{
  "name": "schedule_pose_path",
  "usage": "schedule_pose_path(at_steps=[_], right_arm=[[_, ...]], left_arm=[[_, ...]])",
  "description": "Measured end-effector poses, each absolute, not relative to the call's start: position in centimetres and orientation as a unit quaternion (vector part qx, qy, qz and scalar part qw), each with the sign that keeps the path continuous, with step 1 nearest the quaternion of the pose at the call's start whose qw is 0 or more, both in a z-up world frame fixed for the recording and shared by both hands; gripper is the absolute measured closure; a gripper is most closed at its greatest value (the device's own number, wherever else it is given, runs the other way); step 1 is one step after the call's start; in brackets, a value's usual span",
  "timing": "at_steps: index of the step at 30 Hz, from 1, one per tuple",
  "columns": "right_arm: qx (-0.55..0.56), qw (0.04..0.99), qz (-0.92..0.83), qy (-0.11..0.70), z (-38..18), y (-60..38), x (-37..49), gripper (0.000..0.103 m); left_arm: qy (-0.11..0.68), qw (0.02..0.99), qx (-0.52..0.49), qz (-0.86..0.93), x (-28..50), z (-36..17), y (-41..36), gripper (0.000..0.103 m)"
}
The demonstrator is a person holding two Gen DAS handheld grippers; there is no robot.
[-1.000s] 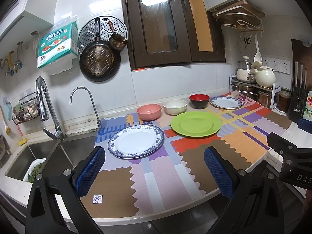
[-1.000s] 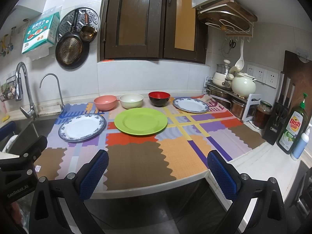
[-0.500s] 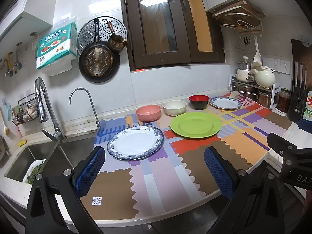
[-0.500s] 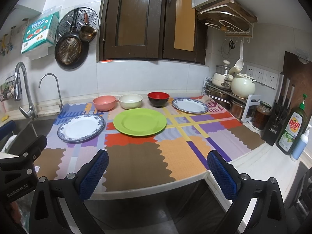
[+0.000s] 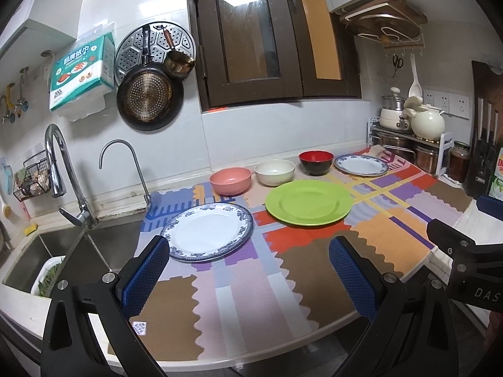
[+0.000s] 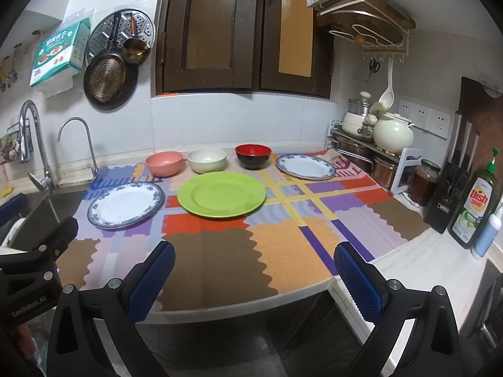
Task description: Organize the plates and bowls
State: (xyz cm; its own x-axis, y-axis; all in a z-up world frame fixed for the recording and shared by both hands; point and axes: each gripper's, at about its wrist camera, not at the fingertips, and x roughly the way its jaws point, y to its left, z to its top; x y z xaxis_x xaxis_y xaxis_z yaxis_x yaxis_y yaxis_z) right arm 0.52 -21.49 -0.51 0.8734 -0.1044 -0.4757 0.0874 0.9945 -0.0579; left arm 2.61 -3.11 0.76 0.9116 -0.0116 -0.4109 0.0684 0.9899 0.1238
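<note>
Left hand-held gripper (image 5: 248, 264) and right hand-held gripper (image 6: 254, 267) hover spread, empty, blue textured pads. At twelve o'clock on the table's patchwork mat (image 6: 283, 242): round green plate (image 6: 221, 193), two blue-rimmed plates (image 6: 125, 204), three bowls (image 6: 206, 160).

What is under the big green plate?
The green plate lies on the colourful patchwork mat, over red, purple and yellow patches. Whatever is right beneath its middle is covered, so it cannot be seen.

A frying pan (image 5: 150, 102) hangs on the wall above 2 taps (image 5: 59, 169); dish soap (image 6: 474, 207) stands beside a knife block (image 6: 452, 185).
</note>
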Motion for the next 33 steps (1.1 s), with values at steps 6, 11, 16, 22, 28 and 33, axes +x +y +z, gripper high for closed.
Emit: schedule_pose_path(at_steps=[6, 11, 16, 22, 28, 33], right_arm=[[-0.033, 0.969, -0.031, 0.245, -0.6, -23.3, 3.2, 0.001], [-0.042, 0.970, -0.018, 0.239, -0.7, -25.2, 5.7, 0.001], [-0.030, 0.969, -0.001, 0.245, -1.5, -26.9, 8.4, 0.001], [-0.010, 0.968, 0.002, 0.252, -1.9, -27.7, 11.7, 0.001], [-0.020, 0.967, -0.004, 0.254, -1.9, -27.2, 16.0, 0.001], [-0.037, 0.968, -0.008, 0.249, -2.3, -26.0, 19.6, 0.001]], left_arm=[[0.219, 0.974, 0.062, -0.006, 5.2, 0.3, -5.6, 0.000], [0.224, 0.973, 0.051, 0.004, 7.0, -0.4, -7.5, 0.000], [0.235, 0.970, 0.055, 0.018, 9.1, -0.8, -8.7, 0.000], [0.249, 0.966, 0.064, 0.015, 13.0, -1.2, -9.0, 0.000], [0.247, 0.967, 0.061, 0.002, 17.7, -1.4, -8.4, 0.000], [0.256, 0.964, 0.073, -0.001, 21.8, -1.8, -7.9, 0.004]])
